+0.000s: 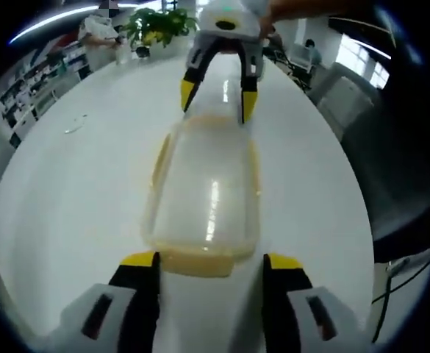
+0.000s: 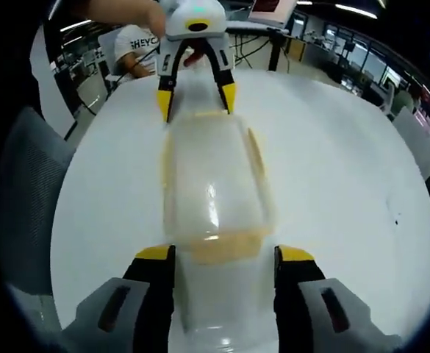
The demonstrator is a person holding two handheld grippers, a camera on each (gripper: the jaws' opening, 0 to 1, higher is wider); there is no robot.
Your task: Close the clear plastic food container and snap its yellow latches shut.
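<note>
The clear plastic food container (image 1: pixel 203 195) lies lengthwise on the white table (image 1: pixel 75 191), with its lid resting on top. Yellow latches (image 1: pixel 159 158) run along its sides and ends. My left gripper (image 1: pixel 212 261) stands open, its yellow-tipped jaws to either side of the container's near end latch (image 1: pixel 200 262). At the container's far end my right gripper (image 1: pixel 218 99) is also open. In the right gripper view the container (image 2: pixel 215 176) stretches away from the right gripper (image 2: pixel 229 254), whose jaws flank the near yellow latch (image 2: pixel 233 248). The left gripper (image 2: pixel 196 97) straddles the opposite end.
A potted plant (image 1: pixel 159 26) and a person (image 1: pixel 101 29) are beyond the table's far edge. Grey chairs (image 1: pixel 354 103) stand along the right side. A grey chair (image 2: pixel 23 191) sits close by the table, and a person in a white shirt (image 2: pixel 137 48) sits behind.
</note>
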